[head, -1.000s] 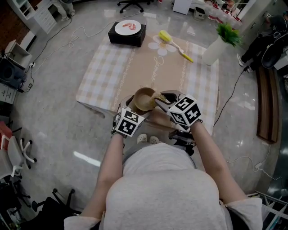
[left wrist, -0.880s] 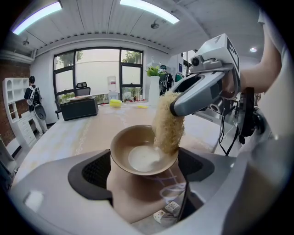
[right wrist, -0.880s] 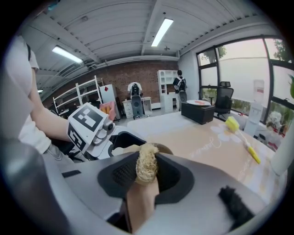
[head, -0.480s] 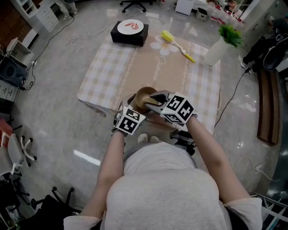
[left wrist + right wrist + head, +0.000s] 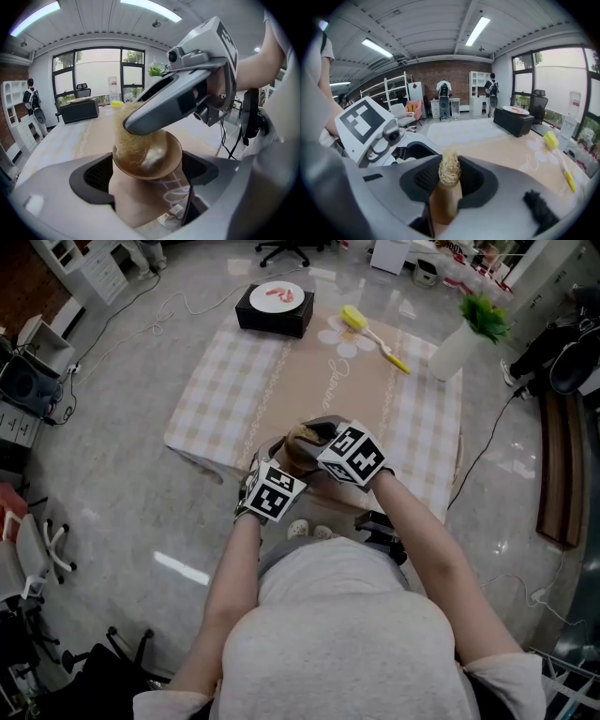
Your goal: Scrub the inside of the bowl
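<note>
Right gripper [image 5: 317, 435] clamping scrubber [image 5: 129, 136] — inside bowl [image 5: 157, 157], bowl in left gripper [image 5: 147, 174]

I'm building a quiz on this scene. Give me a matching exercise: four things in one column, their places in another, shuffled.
Things:
1. brown bowl
2. straw-coloured scrubber
3. yellow brush
4. white plate

Places:
A. on top of the black box
B. between the jaws of the left gripper
C. lying loose on the tablecloth
D. clamped in the right gripper

Pairs: 1-B, 2-D, 3-C, 4-A
</note>
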`<state>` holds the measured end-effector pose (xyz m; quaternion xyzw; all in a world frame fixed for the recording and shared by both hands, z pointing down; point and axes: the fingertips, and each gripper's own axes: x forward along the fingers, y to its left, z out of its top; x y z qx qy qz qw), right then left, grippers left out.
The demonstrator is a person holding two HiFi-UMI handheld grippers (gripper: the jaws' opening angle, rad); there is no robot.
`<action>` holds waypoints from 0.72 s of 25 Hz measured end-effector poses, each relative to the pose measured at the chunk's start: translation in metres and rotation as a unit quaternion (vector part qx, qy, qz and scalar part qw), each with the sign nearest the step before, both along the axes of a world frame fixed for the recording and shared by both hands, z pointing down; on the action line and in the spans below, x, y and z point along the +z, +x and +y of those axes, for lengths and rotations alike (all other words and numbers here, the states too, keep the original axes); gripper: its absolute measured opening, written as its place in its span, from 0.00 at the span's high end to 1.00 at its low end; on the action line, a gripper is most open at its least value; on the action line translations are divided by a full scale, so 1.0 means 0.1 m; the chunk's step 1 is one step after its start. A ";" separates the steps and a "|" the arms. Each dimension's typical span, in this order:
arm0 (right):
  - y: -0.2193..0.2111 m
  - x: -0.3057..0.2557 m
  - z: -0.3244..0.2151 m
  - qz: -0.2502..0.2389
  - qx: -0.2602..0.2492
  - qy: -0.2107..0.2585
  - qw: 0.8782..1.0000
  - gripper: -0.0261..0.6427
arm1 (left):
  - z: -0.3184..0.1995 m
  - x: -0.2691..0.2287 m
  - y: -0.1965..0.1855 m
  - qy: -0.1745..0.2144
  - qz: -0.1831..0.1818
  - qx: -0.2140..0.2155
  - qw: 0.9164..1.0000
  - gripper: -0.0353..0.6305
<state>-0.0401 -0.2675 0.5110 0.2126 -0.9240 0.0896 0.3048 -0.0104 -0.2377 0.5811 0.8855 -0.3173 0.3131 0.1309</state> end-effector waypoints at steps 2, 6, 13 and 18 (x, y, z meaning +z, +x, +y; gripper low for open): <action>0.07 0.01 -0.16 0.007 0.015 0.004 1.000 0.81 | -0.08 -0.01 0.04 0.000 0.000 -0.001 1.000 0.24; 0.22 0.02 -0.38 0.021 0.046 0.005 0.999 0.81 | -0.18 -0.04 0.08 -0.003 -0.001 -0.001 1.000 0.24; 0.35 0.07 -0.38 0.042 0.074 0.011 0.996 0.81 | -0.09 -0.01 0.03 -0.001 -0.001 0.000 1.000 0.24; 0.41 0.11 -0.26 0.059 0.073 0.010 0.996 0.81 | -0.02 0.02 -0.02 0.000 0.000 0.001 1.000 0.24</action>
